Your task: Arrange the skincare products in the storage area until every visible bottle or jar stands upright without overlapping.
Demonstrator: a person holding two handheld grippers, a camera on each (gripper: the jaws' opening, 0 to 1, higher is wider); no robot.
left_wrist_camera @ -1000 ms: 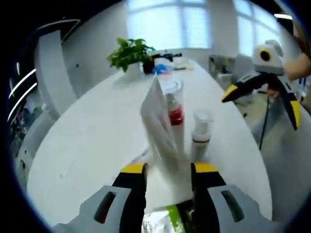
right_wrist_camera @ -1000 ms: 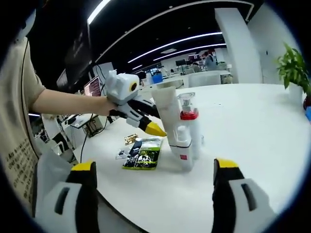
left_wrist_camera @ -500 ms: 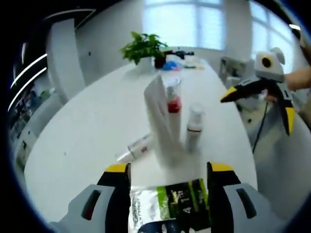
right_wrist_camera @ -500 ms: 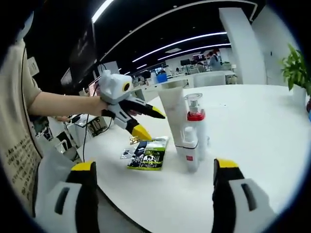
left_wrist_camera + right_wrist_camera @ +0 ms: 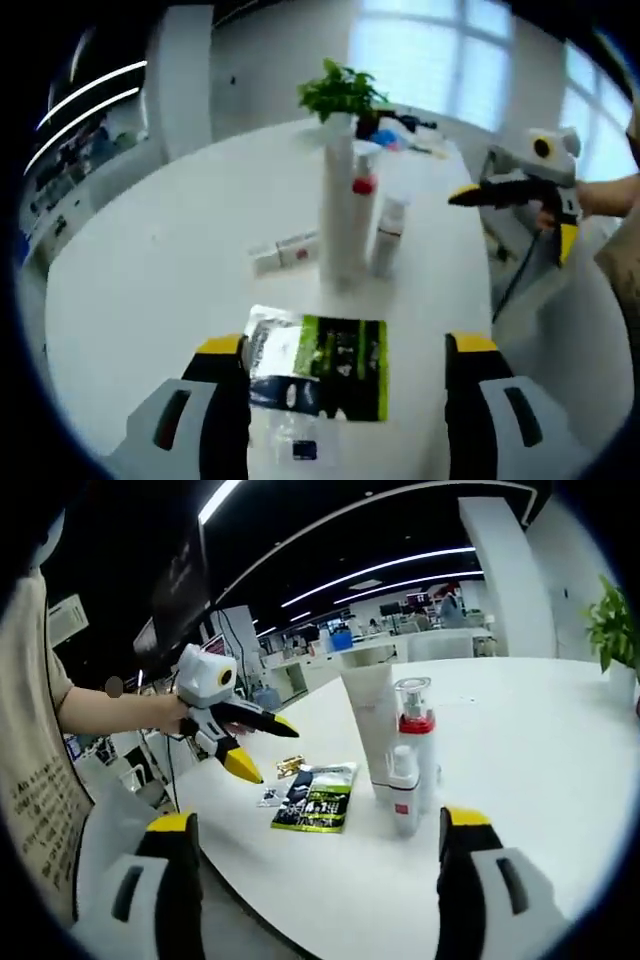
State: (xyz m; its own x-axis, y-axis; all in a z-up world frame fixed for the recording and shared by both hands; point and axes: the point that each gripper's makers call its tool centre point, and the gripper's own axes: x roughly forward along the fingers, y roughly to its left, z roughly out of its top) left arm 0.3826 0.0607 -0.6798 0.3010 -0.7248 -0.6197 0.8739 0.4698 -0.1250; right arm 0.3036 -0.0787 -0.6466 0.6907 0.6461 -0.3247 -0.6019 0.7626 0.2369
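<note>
1. Our left gripper [image 5: 345,350] hangs over the white table [image 5: 150,280] with its jaws spread wide, pinching nothing; a green and black sachet [image 5: 320,365] lies flat between them.
2. Just ahead of that gripper a tall white tube [image 5: 338,215], a red-collared pump bottle [image 5: 362,190] and a small white bottle [image 5: 388,235] stand upright, close together.
3. A small tube [image 5: 285,252] lies on its side, left of the tall one.
4. Our right gripper [image 5: 312,880] is also spread, empty, well short of the bottles.
5. A potted plant [image 5: 342,95] sits beyond.

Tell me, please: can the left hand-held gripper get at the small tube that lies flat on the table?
Probably yes. The left hand-held gripper is open, and only the flat green sachet lies between it and the lying tube. The standing tube is beside it, not across the way.
</note>
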